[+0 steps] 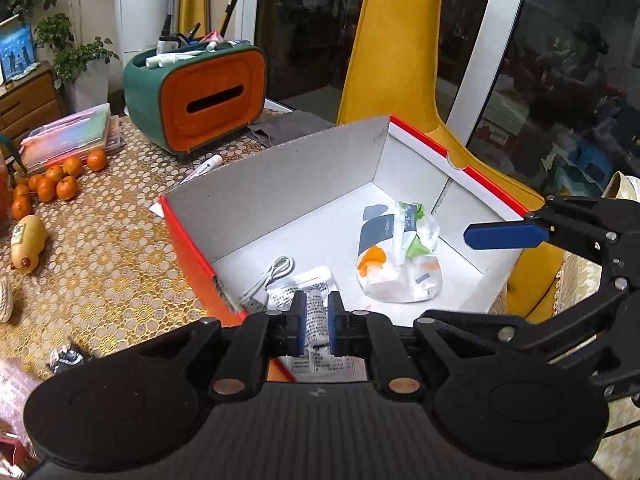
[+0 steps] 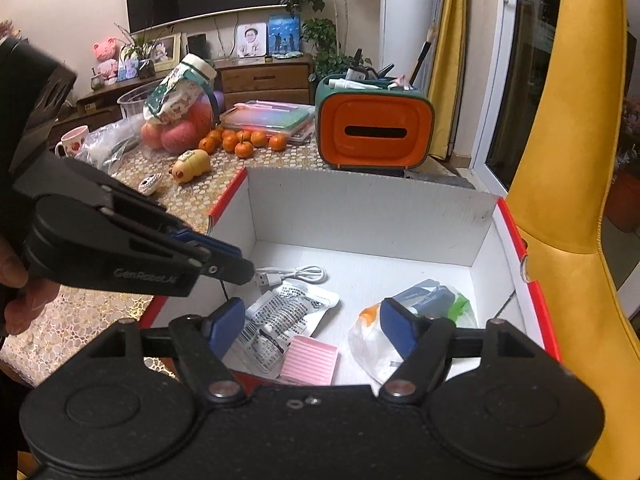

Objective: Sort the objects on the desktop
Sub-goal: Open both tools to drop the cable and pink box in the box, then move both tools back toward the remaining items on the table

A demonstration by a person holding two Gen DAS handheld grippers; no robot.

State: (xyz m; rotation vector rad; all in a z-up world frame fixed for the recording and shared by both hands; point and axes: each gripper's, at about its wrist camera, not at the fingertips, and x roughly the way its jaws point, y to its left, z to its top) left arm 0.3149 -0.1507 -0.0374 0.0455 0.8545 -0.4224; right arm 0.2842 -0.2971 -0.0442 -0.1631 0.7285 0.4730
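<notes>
Red-edged white box (image 2: 368, 216) filling frame centre with free floor at its far wall, holding a white cable (image 2: 298, 274), printed packet (image 2: 280, 316), pink notepad (image 2: 310, 364) and plastic bag (image 2: 376, 344), left hand-held gripper (image 1: 317, 320) nearly closed with the packet seen between its pads, whether gripped I cannot tell, right hand-held gripper (image 2: 312, 326) released above the notepad, lower centre.

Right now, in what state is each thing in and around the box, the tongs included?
Left tongs: nearly shut, over the box.
Right tongs: open, empty.
Cardboard box: upright, open on top.
USB cable: coiled, unplugged, in the box.
Printed packet: lying flat in the box.
Pink notepad: flat, in the box.
Plastic bag: crumpled, in the box.
</notes>
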